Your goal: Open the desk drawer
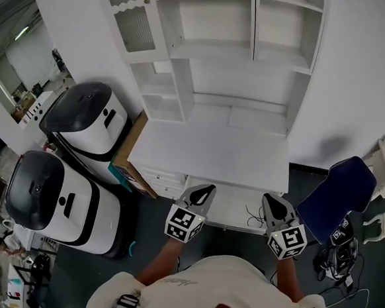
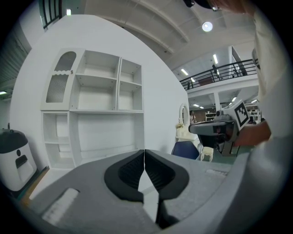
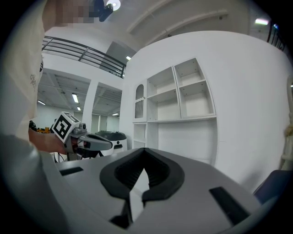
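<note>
Two hand-held grippers in play, both hovering just above the front of the desk, touching nothing.

- Left hand-held gripper (image 1: 201, 192): jaws pressed together, nothing between them. Right hand-held gripper (image 1: 273, 203): same, jaws meeting at the tips, empty.
- Desk drawer (image 1: 231, 211): wide, shallow white band directly under the front edge of the surface (image 1: 212, 151), between the two grippers and just beyond their tips in the head view. It sits to the right of a stack of small drawers (image 1: 160, 179). Cannot tell whether it is fully shut or already a little way out. A dark, cable-like thing shows near its right part; too small to identify.
- Look of it: plain white, flat, glossy, same finish as the surface and the shelf unit (image 1: 239, 61) behind it. No knob or pull is visible from here.
- Handling (judgement): stiff board, probably light and running on slides, so it should need a steady straight pull, not force. The smooth painted face will be slippery, so pressing flat on it is unlikely to work. Best hold is probably a lip along the top or bottom edge, near the middle so the drawer does not skew. Jaws would have to part first to pinch that edge.
- Blue chair (image 1: 338, 195) stands off to the right, well apart from the pull path.
</note>
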Motion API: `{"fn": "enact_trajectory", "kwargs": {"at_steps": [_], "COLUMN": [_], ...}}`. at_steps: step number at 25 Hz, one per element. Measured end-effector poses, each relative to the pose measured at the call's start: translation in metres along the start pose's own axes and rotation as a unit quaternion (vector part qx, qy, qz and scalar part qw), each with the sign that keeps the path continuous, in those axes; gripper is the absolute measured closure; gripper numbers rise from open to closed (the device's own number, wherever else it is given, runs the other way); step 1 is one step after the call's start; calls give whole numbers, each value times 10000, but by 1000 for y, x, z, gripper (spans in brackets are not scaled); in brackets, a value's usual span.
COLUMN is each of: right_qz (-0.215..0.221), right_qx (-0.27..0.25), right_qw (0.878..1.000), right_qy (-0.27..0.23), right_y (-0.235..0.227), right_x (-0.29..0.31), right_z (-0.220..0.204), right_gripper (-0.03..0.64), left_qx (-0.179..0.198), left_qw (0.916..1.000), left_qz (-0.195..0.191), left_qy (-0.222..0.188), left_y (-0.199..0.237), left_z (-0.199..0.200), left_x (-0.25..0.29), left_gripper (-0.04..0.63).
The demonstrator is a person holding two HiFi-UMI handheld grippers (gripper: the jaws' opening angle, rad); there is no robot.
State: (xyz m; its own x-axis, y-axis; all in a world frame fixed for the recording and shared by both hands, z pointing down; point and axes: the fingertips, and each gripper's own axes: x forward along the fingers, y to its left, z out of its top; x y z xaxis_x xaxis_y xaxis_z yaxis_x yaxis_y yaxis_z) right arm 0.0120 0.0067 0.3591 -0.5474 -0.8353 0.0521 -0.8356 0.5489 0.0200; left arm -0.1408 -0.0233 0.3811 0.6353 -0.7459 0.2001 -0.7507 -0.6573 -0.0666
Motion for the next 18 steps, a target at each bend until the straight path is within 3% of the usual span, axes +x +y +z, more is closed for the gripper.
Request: {"fn": "enact_trajectory", "kwargs": {"at_steps": [18], "right_qz": [-81], "right_qx": [40], "right_qw": [9998], "right_qy": [165], "right_y": [4], "right_x": [-3], "right_z": [-13], "right_gripper": [615], "left_qx": [2], "left_qw": [9999], "left_qz": [-83], "left_qy": [137], "left_y": [0], "left_z": [-14], "left_x": [-4], "left_gripper": [578]}}
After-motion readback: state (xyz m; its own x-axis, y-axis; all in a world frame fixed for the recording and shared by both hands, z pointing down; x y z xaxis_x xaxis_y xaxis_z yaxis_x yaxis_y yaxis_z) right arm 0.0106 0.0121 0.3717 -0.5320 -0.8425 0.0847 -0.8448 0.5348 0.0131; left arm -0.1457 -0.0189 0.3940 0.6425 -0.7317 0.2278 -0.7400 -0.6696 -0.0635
